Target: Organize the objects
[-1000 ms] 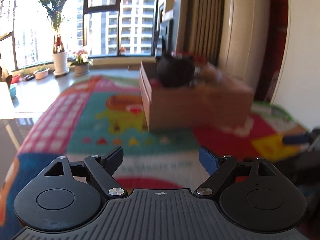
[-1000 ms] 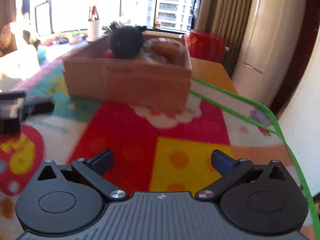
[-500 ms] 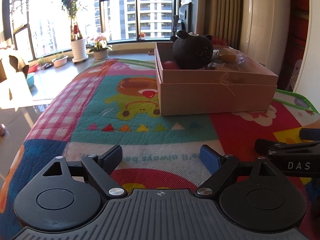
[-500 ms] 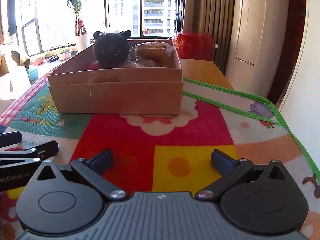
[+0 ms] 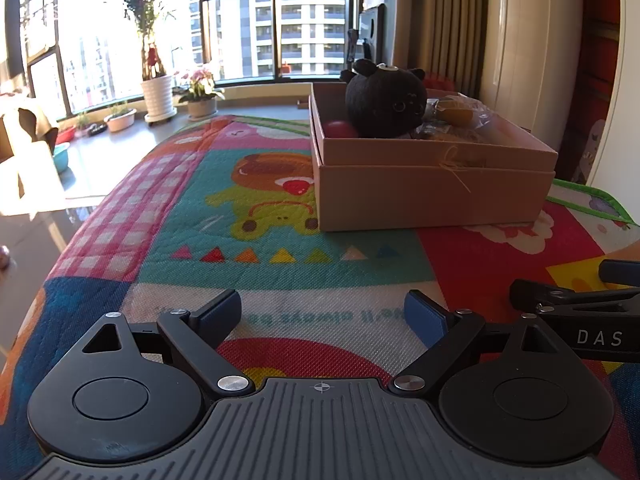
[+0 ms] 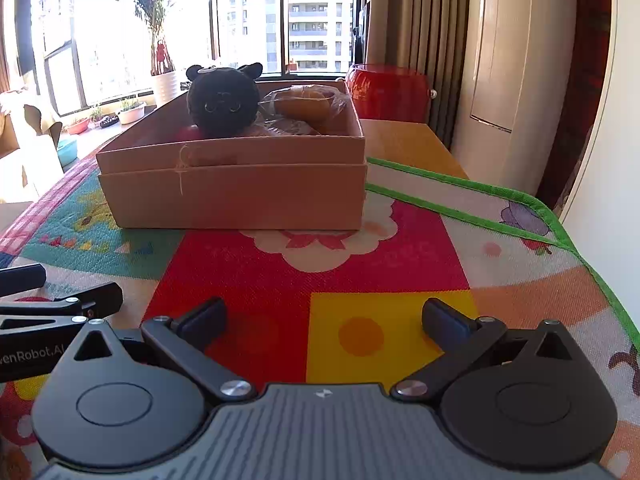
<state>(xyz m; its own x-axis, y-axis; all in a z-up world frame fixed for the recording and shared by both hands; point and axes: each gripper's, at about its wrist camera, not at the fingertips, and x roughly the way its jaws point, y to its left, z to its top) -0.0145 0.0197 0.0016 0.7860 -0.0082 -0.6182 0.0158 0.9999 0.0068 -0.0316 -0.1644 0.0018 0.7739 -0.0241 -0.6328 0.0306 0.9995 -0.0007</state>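
Left hand-held gripper (image 5: 322, 312): jaws spread, just been opening, nothing between. Right hand-held gripper (image 6: 324, 320): spread wide, empty. Box (image 5: 432, 184) well ahead of both on the desk mat (image 5: 256, 240), holding black plush (image 5: 384, 104), red ball (image 5: 340, 130), wrapped bread (image 6: 304, 106).

Ahead of the left gripper (image 5: 322, 314), whose jaws stand apart over the mat (image 5: 168, 216), the cardboard box (image 5: 432, 192) sits forward and to their right. In the box, the plush toy (image 5: 384, 102) lies left of the wrapped bread (image 5: 456, 114). The right gripper (image 6: 324, 318) points beside it, the box ahead-left of its jaws.
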